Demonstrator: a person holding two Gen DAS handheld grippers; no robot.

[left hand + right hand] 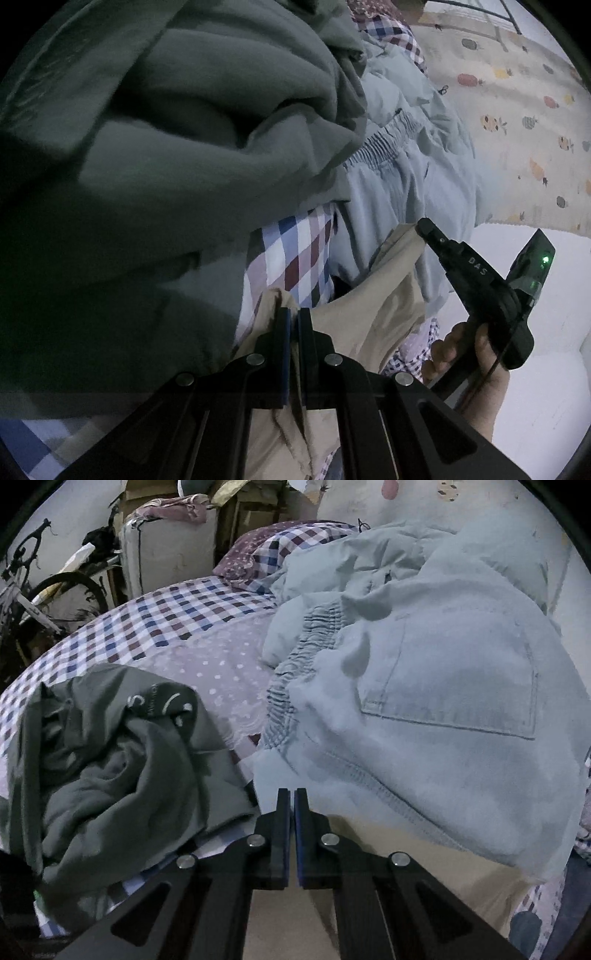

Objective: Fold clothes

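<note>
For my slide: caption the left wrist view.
Both grippers, left and right, pinch a beige garment above the checked bedsheet.

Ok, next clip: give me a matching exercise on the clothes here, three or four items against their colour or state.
Items:
1. beige garment
2. grey-green top
3. light blue trousers
4. bedsheet

Descriptions:
A. checked in blue, maroon and white
B. crumpled heap with white print
C. pinched at two points by the left gripper and the right gripper
D. elastic waistband and a patch pocket

Pairs: 1-C, 2-B, 3-D, 4-A
</note>
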